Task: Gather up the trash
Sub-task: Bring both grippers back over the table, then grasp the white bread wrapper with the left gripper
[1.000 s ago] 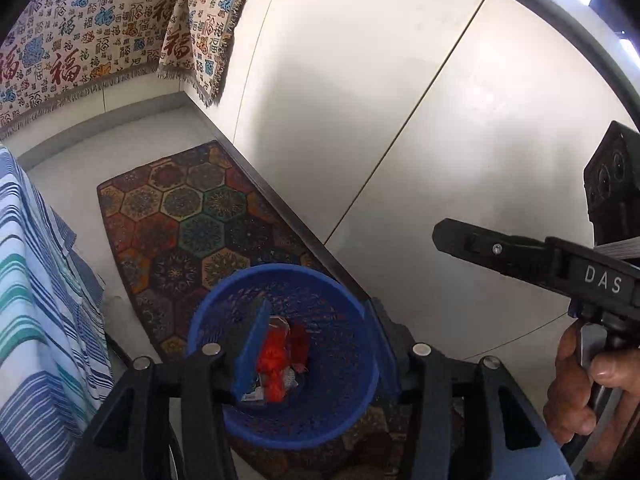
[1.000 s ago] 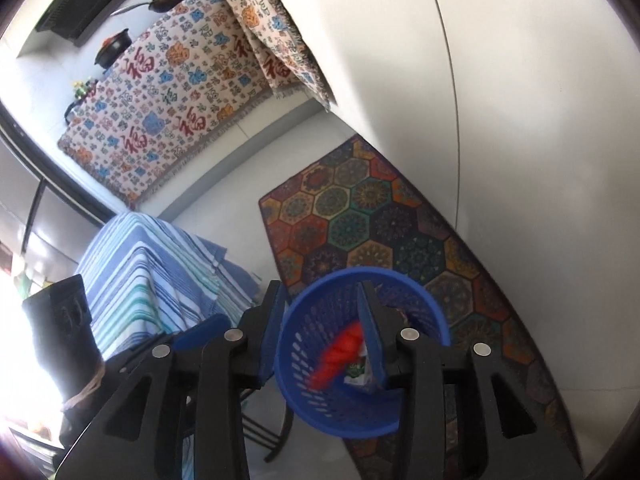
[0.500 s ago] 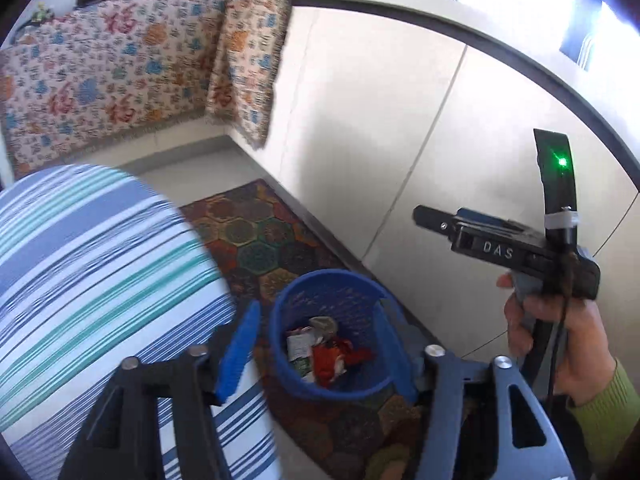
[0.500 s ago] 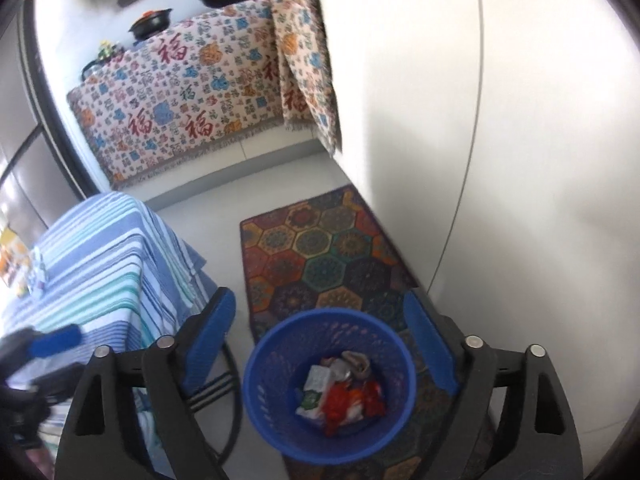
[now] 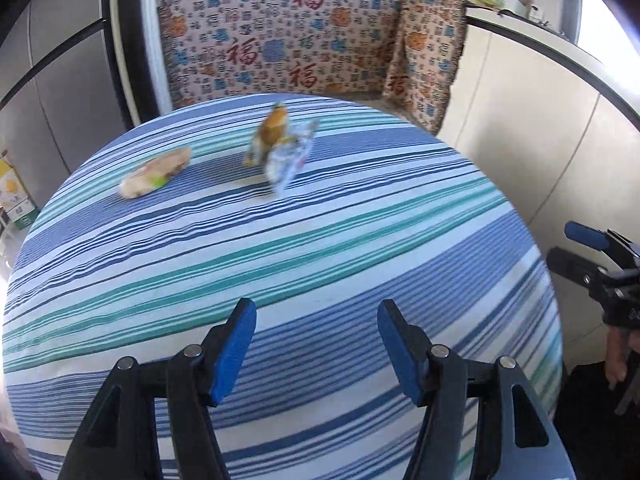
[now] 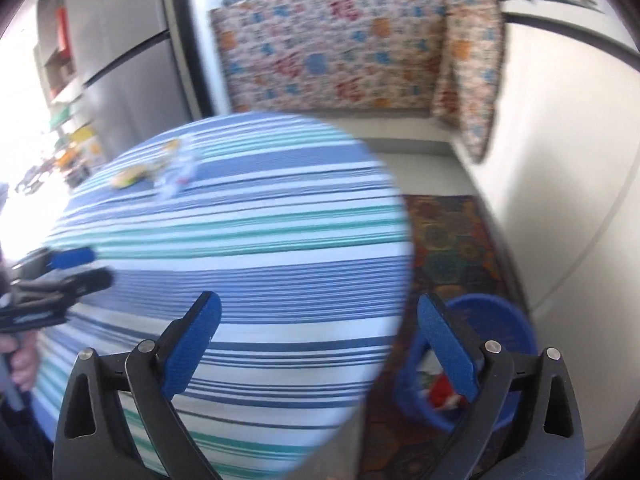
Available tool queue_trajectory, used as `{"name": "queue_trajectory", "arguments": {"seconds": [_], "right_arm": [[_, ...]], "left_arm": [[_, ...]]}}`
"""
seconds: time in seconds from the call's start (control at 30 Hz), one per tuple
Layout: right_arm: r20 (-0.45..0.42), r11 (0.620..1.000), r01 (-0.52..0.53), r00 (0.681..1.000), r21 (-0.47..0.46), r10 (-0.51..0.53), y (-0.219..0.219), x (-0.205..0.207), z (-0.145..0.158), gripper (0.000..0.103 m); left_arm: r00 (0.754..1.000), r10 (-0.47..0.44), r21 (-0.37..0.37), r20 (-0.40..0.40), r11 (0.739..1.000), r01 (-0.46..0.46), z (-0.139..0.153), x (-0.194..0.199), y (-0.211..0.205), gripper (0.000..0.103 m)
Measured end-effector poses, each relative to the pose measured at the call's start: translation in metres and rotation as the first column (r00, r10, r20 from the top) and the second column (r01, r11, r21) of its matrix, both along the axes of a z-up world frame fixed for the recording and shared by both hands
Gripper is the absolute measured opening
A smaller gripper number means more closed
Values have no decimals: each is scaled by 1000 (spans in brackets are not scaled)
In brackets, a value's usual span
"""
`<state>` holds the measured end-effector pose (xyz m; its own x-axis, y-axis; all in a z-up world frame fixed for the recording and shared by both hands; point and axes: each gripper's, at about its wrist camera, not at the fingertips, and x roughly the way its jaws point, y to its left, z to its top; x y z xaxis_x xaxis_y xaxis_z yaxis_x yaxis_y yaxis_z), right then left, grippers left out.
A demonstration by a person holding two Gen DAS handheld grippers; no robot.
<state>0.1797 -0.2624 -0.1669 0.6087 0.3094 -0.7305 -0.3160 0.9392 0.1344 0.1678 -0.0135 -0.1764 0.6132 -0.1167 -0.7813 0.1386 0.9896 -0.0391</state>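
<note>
Trash basket [image 6: 516, 320] only in right view

- Bright daylight; glare whitens the right wrist view at nine o'clock.
- Fisheye curvature bends all edges, corners dark.
- Motion blur softens the striped tablecloth [image 6: 248, 240] and the wrappers [image 5: 280, 148].

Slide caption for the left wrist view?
Open left gripper over striped tablecloth; blurred wrappers lie at its far side.
</note>
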Motion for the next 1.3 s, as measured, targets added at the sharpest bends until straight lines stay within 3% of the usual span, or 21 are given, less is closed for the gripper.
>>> {"name": "queue_trajectory", "arguments": {"seconds": [0.17,0.33,0.4,0.63,0.8,1.07,1.17,1.27,1.3], "right_arm": [[-64,997,-77,995,-29,75,89,11,-23,99],[-88,992,-80,993,-97,72,134,32,-40,99],[-71,988,-75,995,-136,66,141,35,-43,100],[-76,988,-71,995,-139,61,149,39,-43,103],[-75,988,-70,995,-140,60,151,39,-43,103],[-74,988,-69,995,-140,59,151,39,-43,103],[-74,988,-70,995,-140,60,151,39,-43,103],[-74,988,-70,995,-140,60,150,39,-43,103],[-74,988,-70,995,-140,60,150,39,-43,103]], "left_arm": [[998,57,41,-30,998,-56,-19,11,58,64],[999,44,49,-4,998,-44,-20,15,86,68],[999,39,51,-9,998,-39,-21,19,93,78],[998,37,65,-46,997,-34,-26,62,124,101],[998,51,62,-48,997,-48,-26,109,165,103],[990,-136,69,-47,988,139,-28,158,167,103],[986,-164,61,-30,984,165,-27,169,163,91],[984,-176,43,6,983,176,-23,169,159,46],[985,-172,35,12,985,172,-22,167,158,26]]}}
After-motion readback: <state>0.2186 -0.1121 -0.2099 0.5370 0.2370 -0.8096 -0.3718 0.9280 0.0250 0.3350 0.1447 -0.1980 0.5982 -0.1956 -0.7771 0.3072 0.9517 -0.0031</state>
